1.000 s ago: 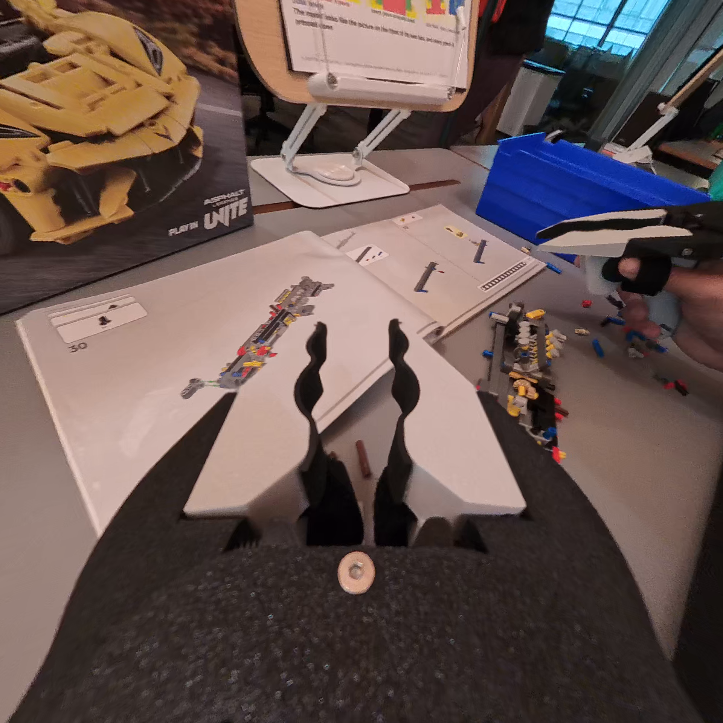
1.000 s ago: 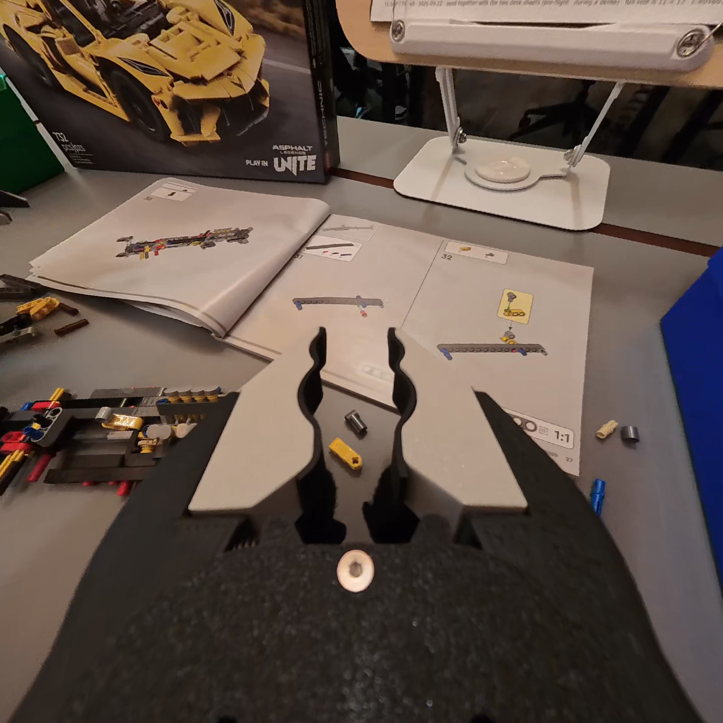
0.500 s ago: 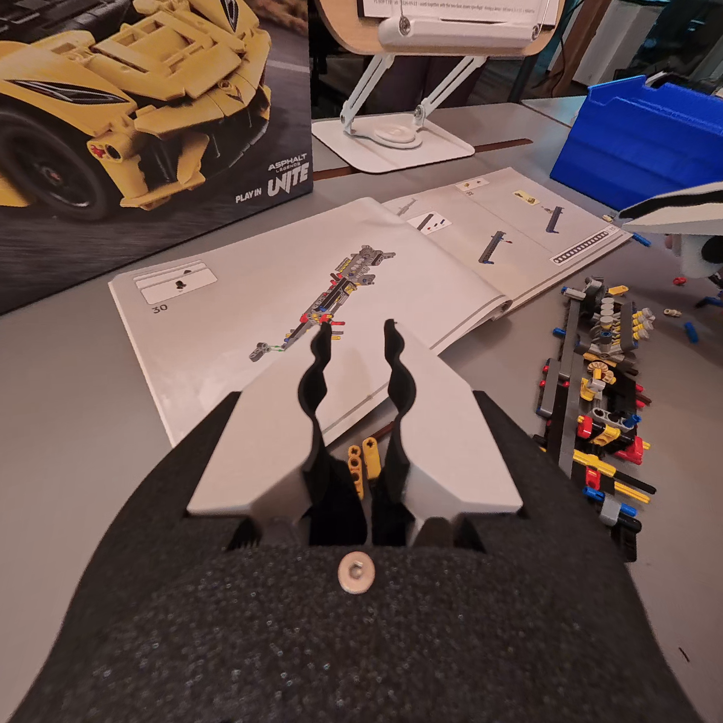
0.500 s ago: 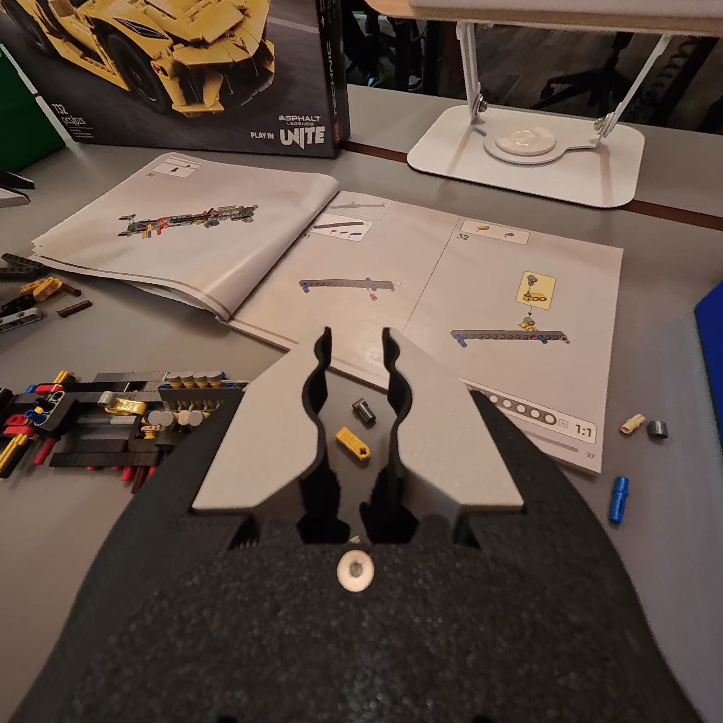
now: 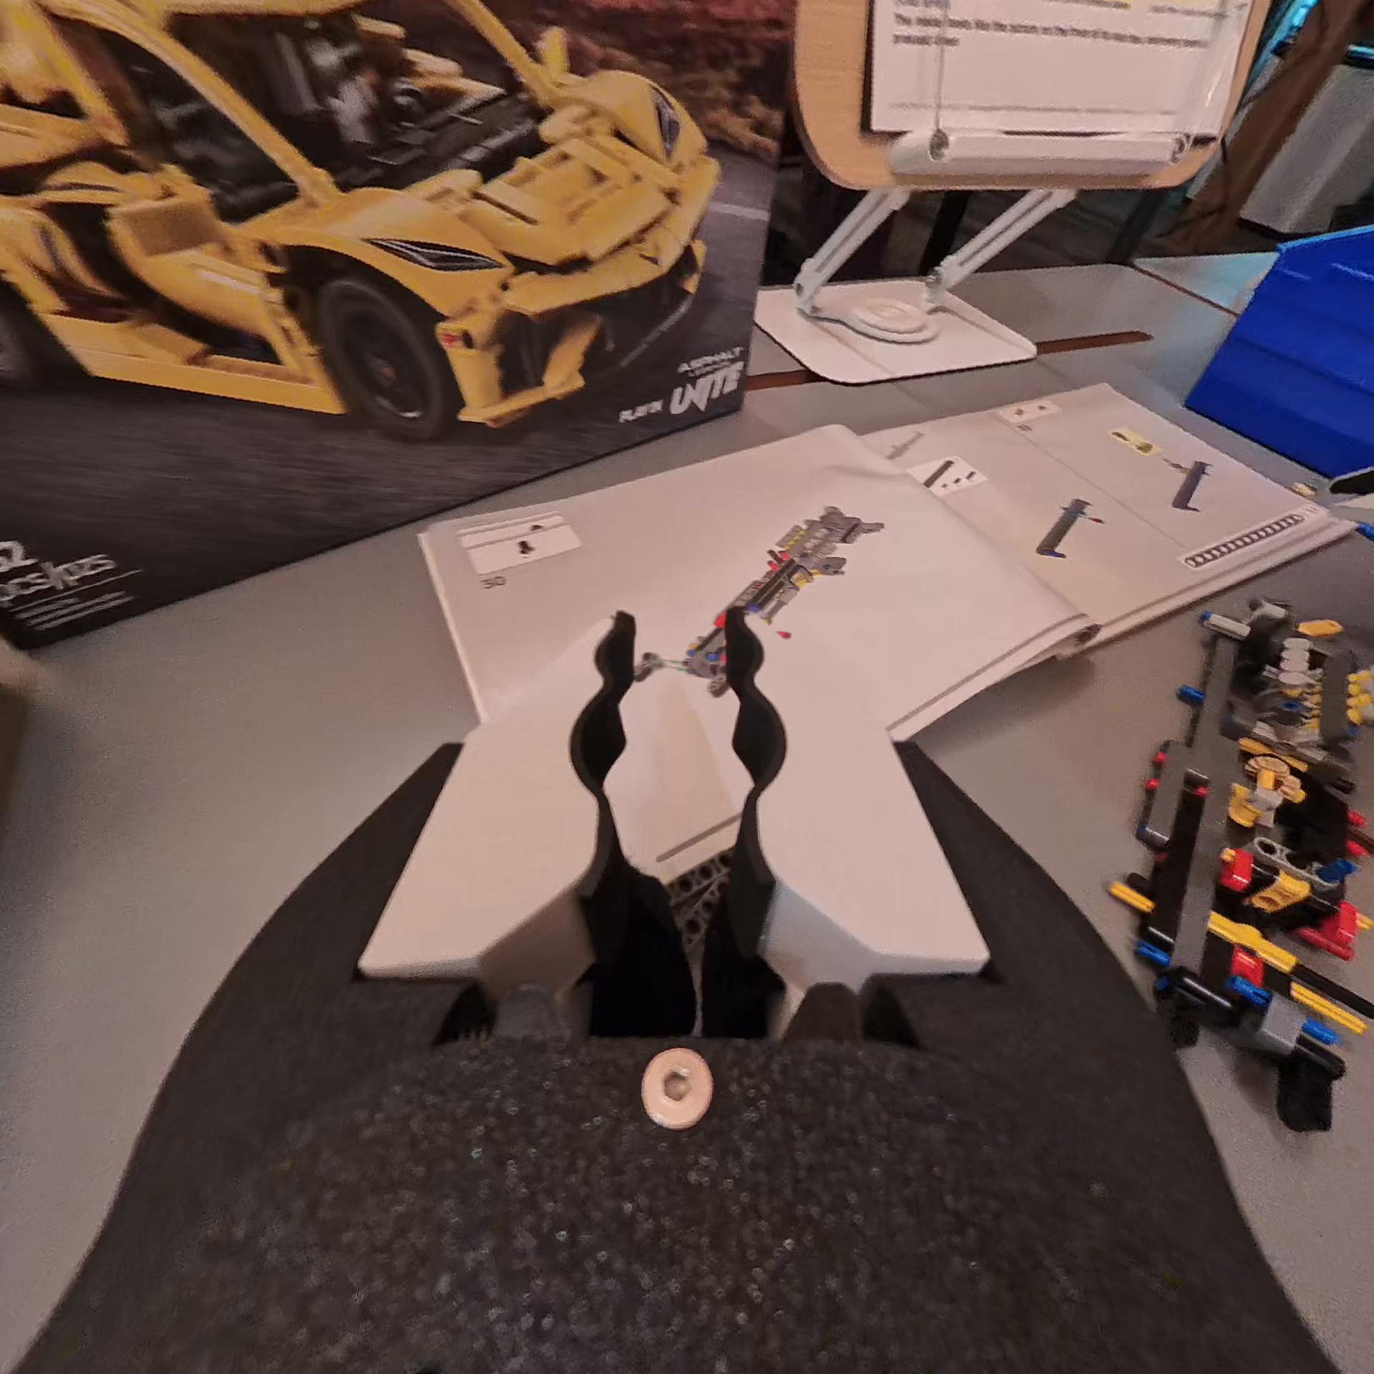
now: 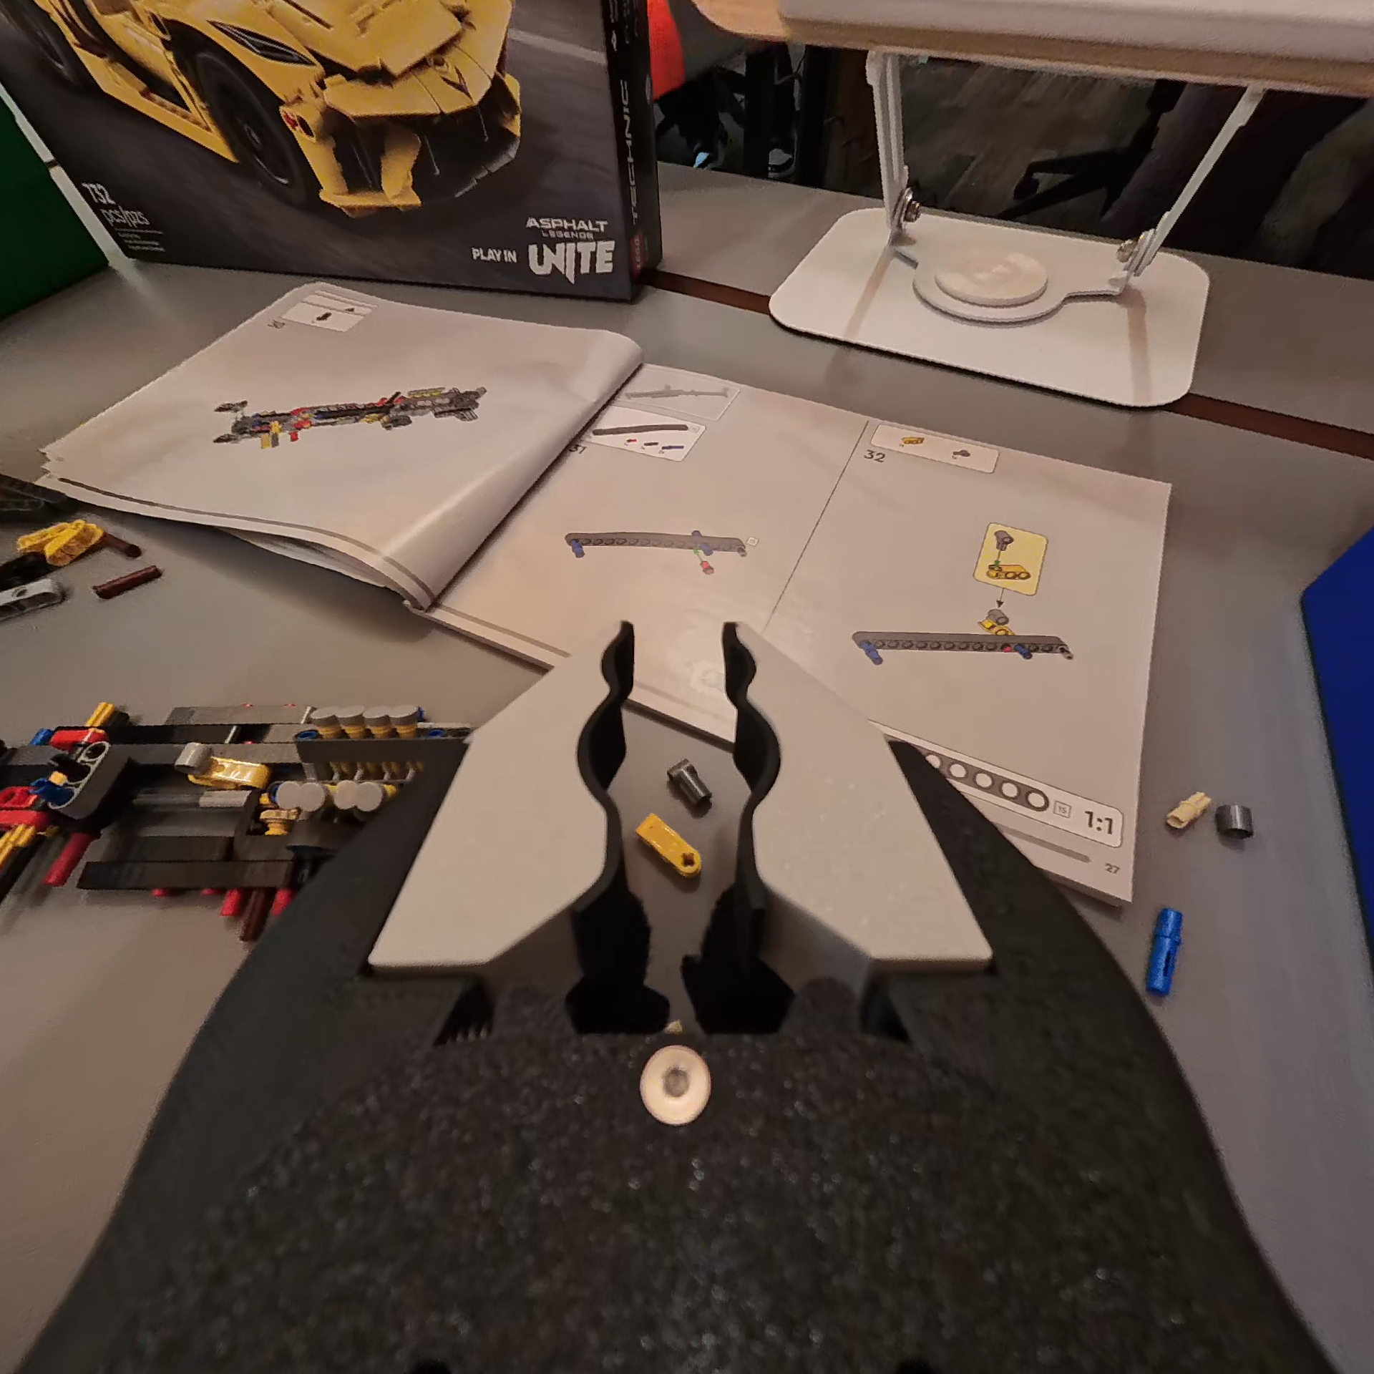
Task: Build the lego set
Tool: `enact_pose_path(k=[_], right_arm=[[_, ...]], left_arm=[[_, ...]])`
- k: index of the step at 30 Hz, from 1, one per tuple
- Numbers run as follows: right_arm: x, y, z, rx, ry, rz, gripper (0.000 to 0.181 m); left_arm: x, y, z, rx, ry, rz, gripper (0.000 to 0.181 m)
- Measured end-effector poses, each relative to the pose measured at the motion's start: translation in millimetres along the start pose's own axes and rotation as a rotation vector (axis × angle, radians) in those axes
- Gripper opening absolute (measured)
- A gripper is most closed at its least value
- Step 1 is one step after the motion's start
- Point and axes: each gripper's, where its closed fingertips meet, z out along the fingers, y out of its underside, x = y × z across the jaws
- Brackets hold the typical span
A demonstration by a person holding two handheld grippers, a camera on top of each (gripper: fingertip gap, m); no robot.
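Here, the right gripper (image 6: 676,632) hovers spread and empty over a small yellow piece (image 6: 668,844) and a dark grey bushing (image 6: 689,781) on the surface (image 6: 223,1078). Both look light, hard and slippery, best pinched across their flat sides. Beyond lie the open manual (image 6: 818,565) and half-built frame (image 6: 208,803); the left gripper (image 5: 676,632) is likewise spread, empty.

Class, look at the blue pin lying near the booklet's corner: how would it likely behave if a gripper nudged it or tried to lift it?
The blue pin is a small cylinder lying on its side on the smooth table, so a sideways nudge would probably roll it. It looks like stiff, light plastic, unlikely to bend. Being so small and round, it may slip from the open right gripper unless squarely pinched.
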Motion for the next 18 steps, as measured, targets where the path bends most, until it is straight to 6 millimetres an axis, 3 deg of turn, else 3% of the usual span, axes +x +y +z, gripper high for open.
enact_pose_path(k=[2, 5, 6, 9, 10, 13, 15, 18], right_arm=[[-1.1, -0.6, 0.8, 0.005, -0.008, 0.003, 0.023], [-4.6, 0.0, 1.3, 0.009, -0.025, 0.016, 0.023], [-5.0, 0.5, 1.7, 0.009, -0.028, 0.017, 0.023], [-5.7, 1.2, 3.9, 0.005, -0.031, 0.009, 0.023], [-5.9, 1.2, 4.2, 0.005, -0.032, 0.009, 0.023], [-7.9, 1.4, 5.5, 0.003, -0.042, 0.014, 0.023], [-9.2, 0.1, 6.5, 0.004, -0.048, 0.014, 0.023], [-11.0, -0.4, 9.7, 0.001, -0.064, 0.015, 0.023]], left_arm=[[4.2, 8.3, -10.1, -0.061, 0.091, -0.012, 0.025], [24.1, 59.4, -38.8, -0.421, 0.258, 0.018, 0.033], [32.1, 69.3, -49.5, -0.481, 0.283, 0.033, 0.040], [53.6, 86.6, -79.3, -0.560, 0.321, 0.111, 0.039], [48.0, 90.9, -87.0, -0.575, 0.281, 0.147, 0.039], [6.1, 93.6, -96.2, -0.591, 0.100, 0.197, 0.036], [-17.7, 92.6, -94.9, -0.620, 0.042, 0.254, 0.033], [-43.7, 86.4, -88.1, -0.668, 0.027, 0.486, 0.028]])
